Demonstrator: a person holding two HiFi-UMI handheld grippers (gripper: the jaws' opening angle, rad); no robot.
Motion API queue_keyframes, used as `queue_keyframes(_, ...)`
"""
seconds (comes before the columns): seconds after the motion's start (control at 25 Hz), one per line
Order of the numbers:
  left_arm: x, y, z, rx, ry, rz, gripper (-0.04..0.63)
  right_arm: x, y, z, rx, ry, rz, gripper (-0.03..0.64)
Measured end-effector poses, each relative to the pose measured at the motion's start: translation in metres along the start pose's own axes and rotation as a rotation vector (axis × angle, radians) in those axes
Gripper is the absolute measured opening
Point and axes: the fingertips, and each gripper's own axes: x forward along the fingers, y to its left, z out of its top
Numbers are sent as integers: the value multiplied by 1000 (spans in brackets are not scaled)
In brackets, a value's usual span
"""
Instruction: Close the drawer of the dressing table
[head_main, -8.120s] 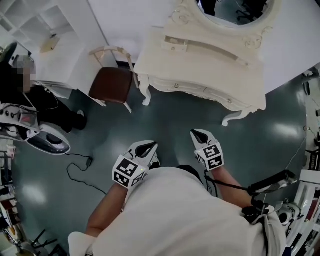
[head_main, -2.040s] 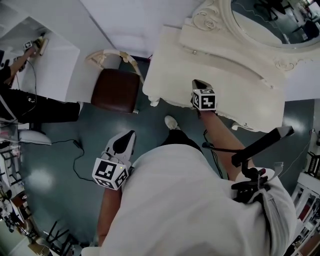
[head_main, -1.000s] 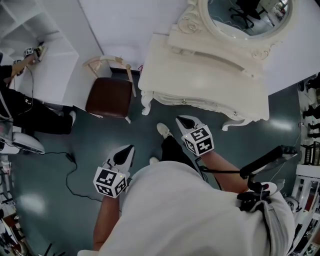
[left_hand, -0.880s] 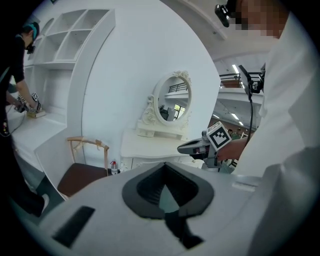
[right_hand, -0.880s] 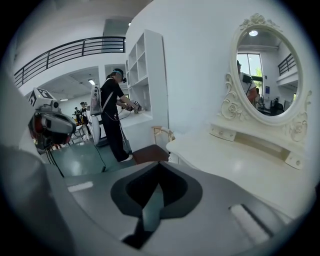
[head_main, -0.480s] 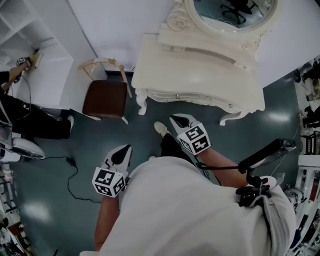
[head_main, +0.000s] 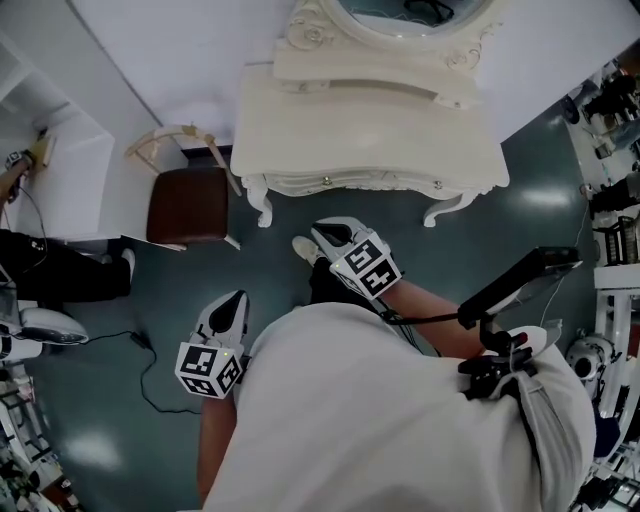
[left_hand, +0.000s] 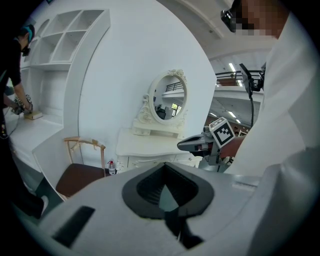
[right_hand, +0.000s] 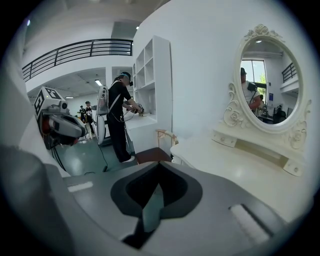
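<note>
White dressing table, drawer flush.
My left gripper at 7, right gripper at 6, jaws together, empty.

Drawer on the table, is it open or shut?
Shut: the drawer sits flush with the table front, and nothing sticks out.

I found no legible text, number, brand or sign in any view. The cube behind the jaws of the left gripper and its match on the right gripper bore only black-and-white square markers, no characters.
</note>
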Motion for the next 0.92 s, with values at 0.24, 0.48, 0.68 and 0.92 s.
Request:
queue_keyframes(0.24, 2, -4, -1, 7, 9, -10, 3, -6, 1, -4, -2, 3, -5, 0)
queue_keyframes(0.48, 6, -11, -2, 14, 13, -25, 3, -14, -2, -9, 3, 6, -17, -1)
queue_keyframes(0.68, 13, -15, -4, 19, 23, -41, 3, -20, -8, -15, 8, 10, -33, -2)
queue_keyframes(0.92, 22, -18, -9, 9, 53, -65, 3, -25, -13, -30, 41, 33, -44, -2)
